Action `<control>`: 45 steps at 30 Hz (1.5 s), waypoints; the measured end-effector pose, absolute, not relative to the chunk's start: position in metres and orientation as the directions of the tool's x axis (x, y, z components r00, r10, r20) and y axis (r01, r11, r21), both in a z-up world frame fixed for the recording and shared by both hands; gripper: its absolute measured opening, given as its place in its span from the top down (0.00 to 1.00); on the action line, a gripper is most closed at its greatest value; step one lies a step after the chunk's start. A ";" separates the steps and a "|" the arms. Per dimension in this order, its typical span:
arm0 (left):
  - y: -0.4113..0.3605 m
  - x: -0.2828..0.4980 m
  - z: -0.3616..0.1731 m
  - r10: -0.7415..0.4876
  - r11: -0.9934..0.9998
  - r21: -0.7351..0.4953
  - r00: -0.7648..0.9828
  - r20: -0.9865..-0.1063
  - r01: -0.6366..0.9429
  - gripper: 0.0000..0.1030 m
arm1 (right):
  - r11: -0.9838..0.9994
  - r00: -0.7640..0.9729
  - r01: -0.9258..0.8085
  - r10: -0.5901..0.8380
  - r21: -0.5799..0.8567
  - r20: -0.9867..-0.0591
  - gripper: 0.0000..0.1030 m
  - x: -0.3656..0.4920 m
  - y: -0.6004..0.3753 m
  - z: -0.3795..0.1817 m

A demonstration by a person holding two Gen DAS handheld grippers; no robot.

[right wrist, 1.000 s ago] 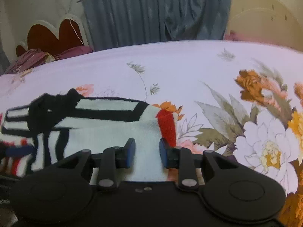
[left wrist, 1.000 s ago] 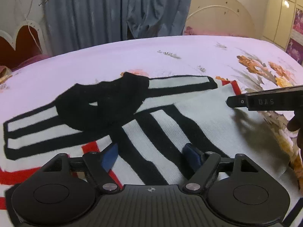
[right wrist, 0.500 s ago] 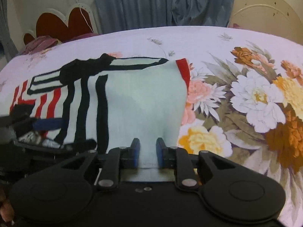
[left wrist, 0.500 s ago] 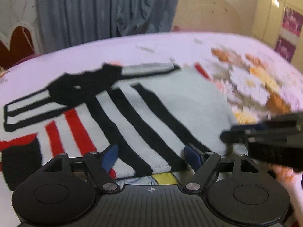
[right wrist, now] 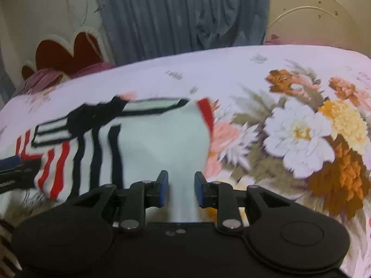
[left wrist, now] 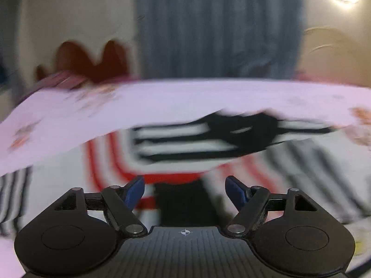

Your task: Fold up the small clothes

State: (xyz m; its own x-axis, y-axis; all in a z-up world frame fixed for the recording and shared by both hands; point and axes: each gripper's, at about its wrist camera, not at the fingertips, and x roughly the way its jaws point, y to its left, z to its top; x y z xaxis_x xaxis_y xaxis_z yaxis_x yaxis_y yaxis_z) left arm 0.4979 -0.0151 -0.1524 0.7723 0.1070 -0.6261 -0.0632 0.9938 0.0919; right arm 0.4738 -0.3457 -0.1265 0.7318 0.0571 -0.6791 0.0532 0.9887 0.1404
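Note:
A small knitted garment [right wrist: 150, 143], white with black and red stripes and a black collar, lies on the bed. In the right wrist view its plain white fold narrows down into my right gripper [right wrist: 181, 180]. The jaws are opening, and the cloth still fills the gap between the pads. My left gripper [left wrist: 185, 183] hangs over the garment's red-striped part [left wrist: 171, 176] in a blurred view. Its jaws are closing but stand well apart, and nothing is pinched. The left gripper's blue fingertip [right wrist: 9, 161] shows at the left edge of the right wrist view.
The bed sheet [right wrist: 231, 74] is lilac with large flower prints on the right. A red heart-shaped headboard [right wrist: 62, 55] and a grey-blue curtain [right wrist: 180, 11] stand behind the bed. A pink bundle of cloth [right wrist: 46, 78] lies at the far left corner.
The left gripper has swung leftward over the garment, from the black stripes to the red ones, and its jaws have narrowed a little. The right gripper drew back, and its jaws now stand slightly wider.

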 end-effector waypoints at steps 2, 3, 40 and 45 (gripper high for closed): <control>-0.002 0.512 -0.162 0.085 0.996 0.046 0.721 -0.688 -0.073 0.50 | 0.986 0.738 0.069 0.054 0.155 -0.672 0.77 0.480 -0.351 -0.127; 0.001 0.519 -0.167 0.048 0.998 0.006 0.699 -0.714 -0.063 0.50 | 0.984 0.740 0.076 0.053 0.162 -0.670 0.79 0.484 -0.354 -0.128; -0.106 0.527 -0.172 -0.078 0.983 0.059 0.689 -0.720 0.173 0.12 | 0.998 0.705 -0.060 0.039 -0.005 -0.708 0.64 0.523 -0.305 -0.157; -0.113 0.515 -0.155 -0.056 0.987 0.066 0.704 -0.708 0.145 0.12 | 0.993 0.749 -0.101 0.034 -0.063 -0.661 0.63 0.496 -0.296 -0.137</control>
State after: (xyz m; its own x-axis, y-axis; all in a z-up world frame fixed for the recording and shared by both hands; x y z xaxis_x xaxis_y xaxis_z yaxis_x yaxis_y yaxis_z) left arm 0.5149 -0.1126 -0.1545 0.7038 -0.0561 -0.7081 0.1452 0.9872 0.0662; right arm 0.4962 -0.2959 -0.1373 0.7493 0.0338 -0.6614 -0.1007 0.9929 -0.0634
